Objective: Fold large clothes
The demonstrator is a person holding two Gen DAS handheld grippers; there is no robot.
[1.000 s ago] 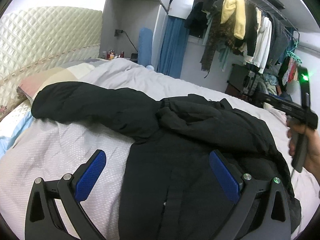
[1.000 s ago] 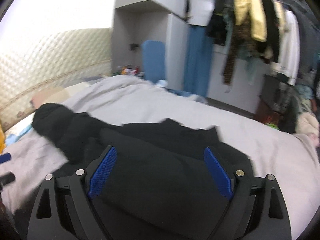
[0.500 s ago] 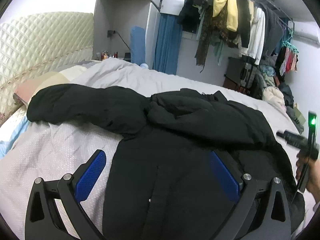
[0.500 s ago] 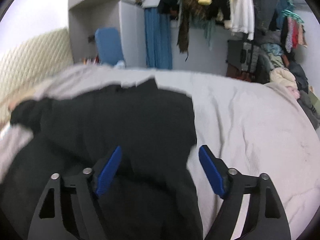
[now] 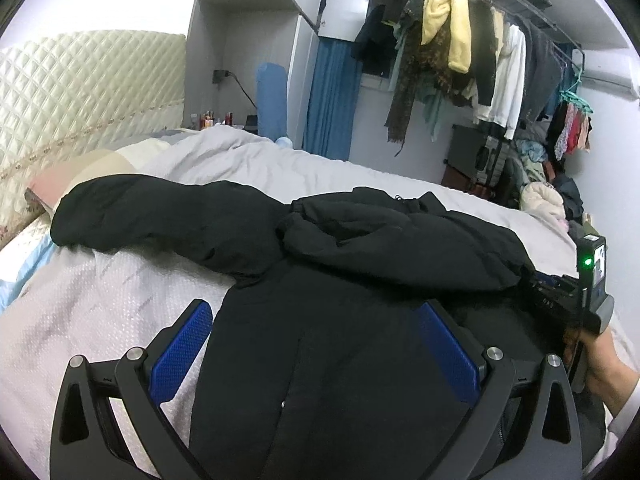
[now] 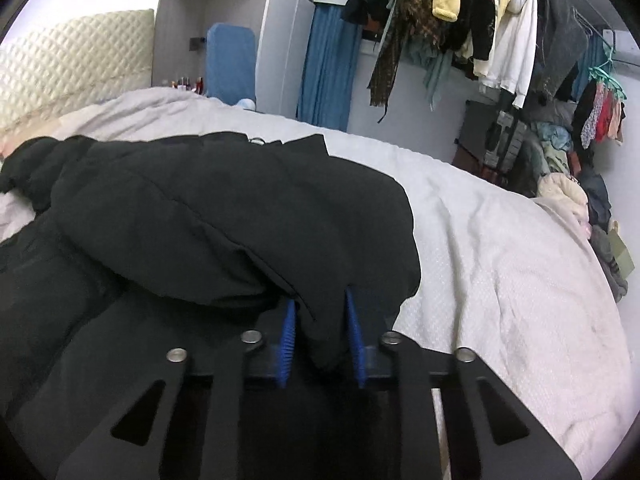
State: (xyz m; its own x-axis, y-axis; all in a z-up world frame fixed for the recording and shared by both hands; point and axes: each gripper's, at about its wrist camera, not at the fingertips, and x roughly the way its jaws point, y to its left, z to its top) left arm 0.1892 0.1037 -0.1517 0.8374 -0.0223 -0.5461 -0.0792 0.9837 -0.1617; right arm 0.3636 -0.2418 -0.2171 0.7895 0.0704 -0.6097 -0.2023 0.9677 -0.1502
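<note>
A large black padded jacket [image 5: 340,320] lies spread on the bed, one sleeve [image 5: 160,208] stretched out to the left, the other sleeve folded across its body [image 5: 400,248]. My left gripper [image 5: 312,344] is open and empty, hovering over the jacket's lower body. My right gripper [image 6: 320,320] is shut on a fold of the jacket's folded sleeve [image 6: 240,208], at the jacket's right edge; it also shows at the right of the left wrist view [image 5: 576,300], held in a hand.
The bed [image 6: 500,280] has a pale quilted cover, a padded headboard [image 5: 80,92] and pillows [image 5: 80,168] at the left. A rack of hanging clothes [image 5: 460,48] and piled clothes [image 5: 540,200] stand beyond the bed's far right side.
My right gripper went from wide open to shut on the jacket's folded sleeve at its right edge. My left gripper stayed open over the jacket, shifting only slightly.
</note>
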